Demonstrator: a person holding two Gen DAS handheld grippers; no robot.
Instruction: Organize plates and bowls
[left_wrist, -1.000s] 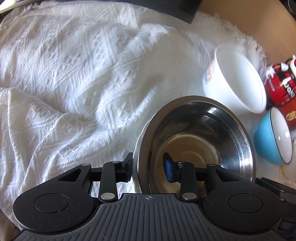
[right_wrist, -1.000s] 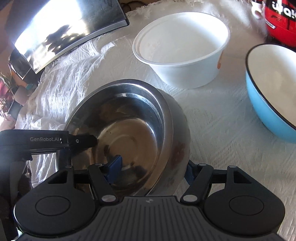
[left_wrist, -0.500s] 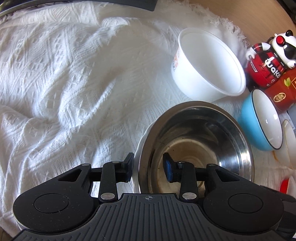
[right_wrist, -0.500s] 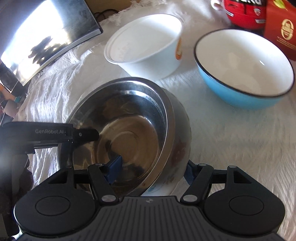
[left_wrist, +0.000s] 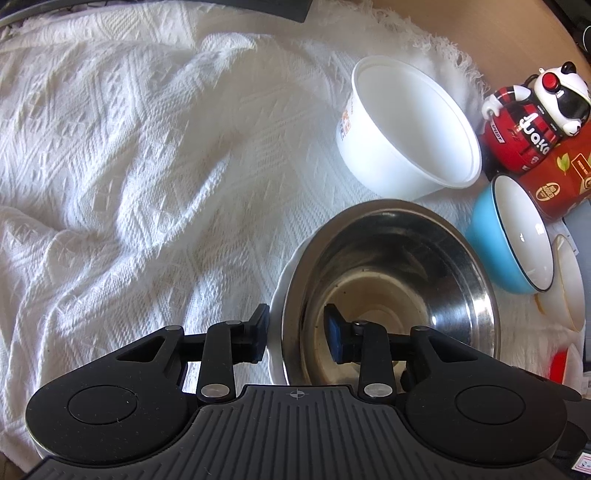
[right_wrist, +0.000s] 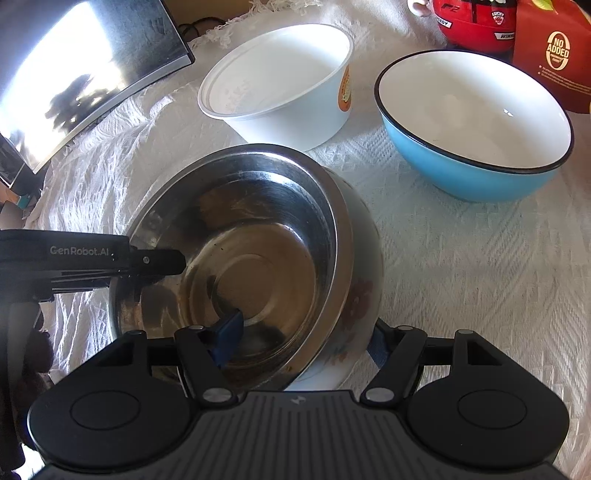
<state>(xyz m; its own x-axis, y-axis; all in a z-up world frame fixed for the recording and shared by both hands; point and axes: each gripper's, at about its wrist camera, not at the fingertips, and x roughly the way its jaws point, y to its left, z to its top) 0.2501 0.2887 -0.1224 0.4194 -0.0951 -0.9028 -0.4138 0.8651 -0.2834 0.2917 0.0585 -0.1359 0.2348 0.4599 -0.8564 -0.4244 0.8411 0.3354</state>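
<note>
A steel bowl (left_wrist: 406, 266) (right_wrist: 258, 221) sits nested in a white floral bowl (left_wrist: 276, 325) (right_wrist: 354, 325), and the pair is tilted above the white cloth. My right gripper (right_wrist: 304, 339) is shut across the pair's near side, one pad inside the steel bowl and the other against the floral bowl's outer wall. My left gripper (left_wrist: 295, 332) (right_wrist: 162, 258) straddles the opposite rim, one finger outside the floral bowl and one inside the steel bowl. Its jaws are closing, and a gap still shows at the inner pad.
A white plastic bowl (left_wrist: 406, 129) (right_wrist: 280, 85) and a blue bowl (left_wrist: 509, 236) (right_wrist: 472, 125) stand just beyond. Behind them are a red box (left_wrist: 554, 184) (right_wrist: 550, 55) and a red toy mug (left_wrist: 524, 129). A cream bowl (left_wrist: 569, 280) lies far right, a monitor (right_wrist: 85, 74) at the back. Rumpled cloth (left_wrist: 129, 166) spreads left.
The nested bowls have stayed between both grippers while the white and blue bowls slid leftward in both views. The left jaws have narrowed slightly.
</note>
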